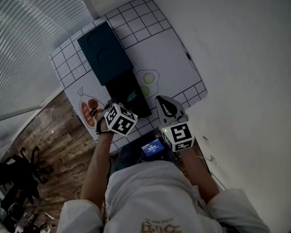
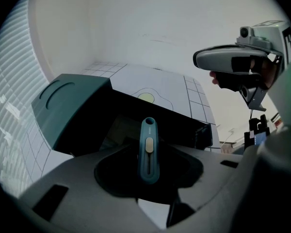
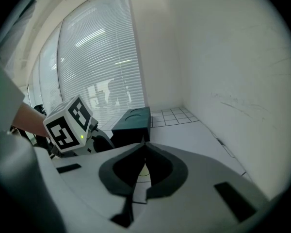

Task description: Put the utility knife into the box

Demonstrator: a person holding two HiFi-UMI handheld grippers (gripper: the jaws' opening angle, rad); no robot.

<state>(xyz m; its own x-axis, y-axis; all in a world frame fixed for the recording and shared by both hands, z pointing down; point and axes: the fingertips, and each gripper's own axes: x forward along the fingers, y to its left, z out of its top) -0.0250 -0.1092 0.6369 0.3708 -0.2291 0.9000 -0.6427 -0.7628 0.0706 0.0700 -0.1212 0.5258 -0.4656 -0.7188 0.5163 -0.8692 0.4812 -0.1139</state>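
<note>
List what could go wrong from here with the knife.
1. The left gripper holds the utility knife with its far end jutting out; that end may catch the box rim and the knife may twist loose onto the mat.
2. Nothing steadies the box: the right gripper is shut, empty, off to the side, so a knock may shove it.

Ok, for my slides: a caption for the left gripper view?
Left gripper holding the teal utility knife upright, poised at the open dark box.

Dim, white-walled corner.
Blinds (image 1: 29, 33) cover the left side; wood floor (image 1: 53, 149) shows below them, and a plain white wall (image 3: 233, 57) stands at right.
</note>
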